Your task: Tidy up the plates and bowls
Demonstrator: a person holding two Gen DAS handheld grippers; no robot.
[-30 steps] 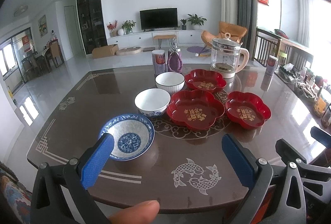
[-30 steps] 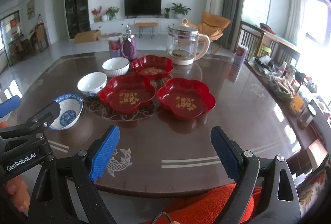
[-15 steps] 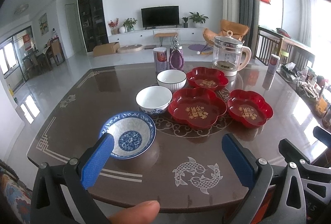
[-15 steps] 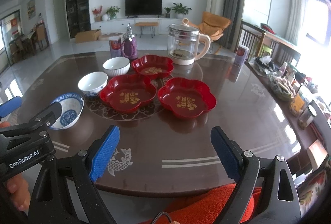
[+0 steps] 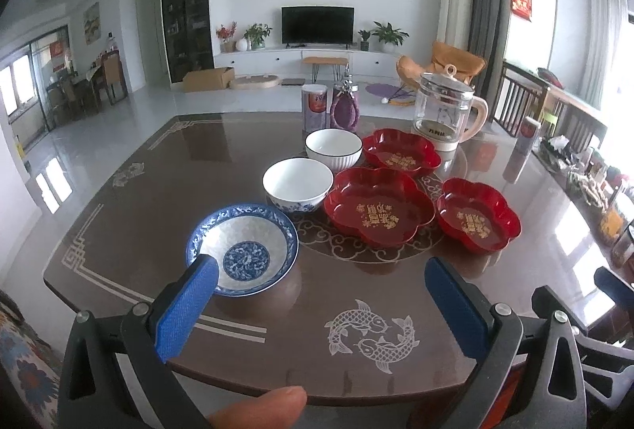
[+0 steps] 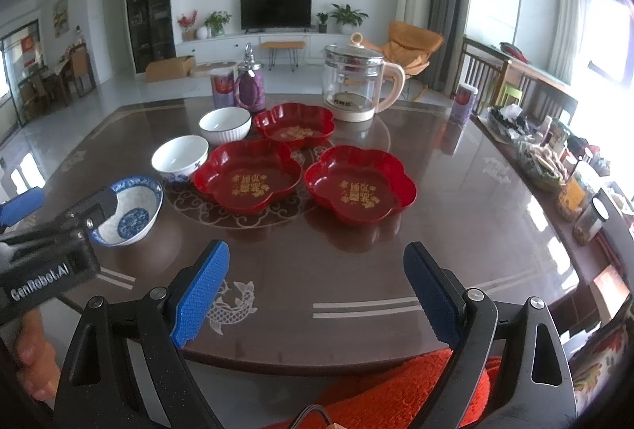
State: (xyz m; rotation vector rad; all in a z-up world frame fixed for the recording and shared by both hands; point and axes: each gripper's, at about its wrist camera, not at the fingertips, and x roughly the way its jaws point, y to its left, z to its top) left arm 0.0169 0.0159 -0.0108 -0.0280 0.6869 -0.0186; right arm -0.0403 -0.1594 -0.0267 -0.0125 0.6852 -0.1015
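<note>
On the tabletop point(image 5: 119, 230), a blue bowl point(image 5: 242, 249) sits lower left by the left tool point(image 5: 317, 304), two white bowls point(image 5: 298, 183) centre, three red plates point(image 5: 378, 209) right; right tool point(image 6: 315, 288) likewise spread wide, empty.

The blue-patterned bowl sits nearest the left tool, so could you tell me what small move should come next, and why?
Probably ease the open left tool forward so its fingers straddle the blue-patterned bowl rim. That bowl is closest, nothing is held yet, and the white bowl beyond looks ready for stacking.
</note>
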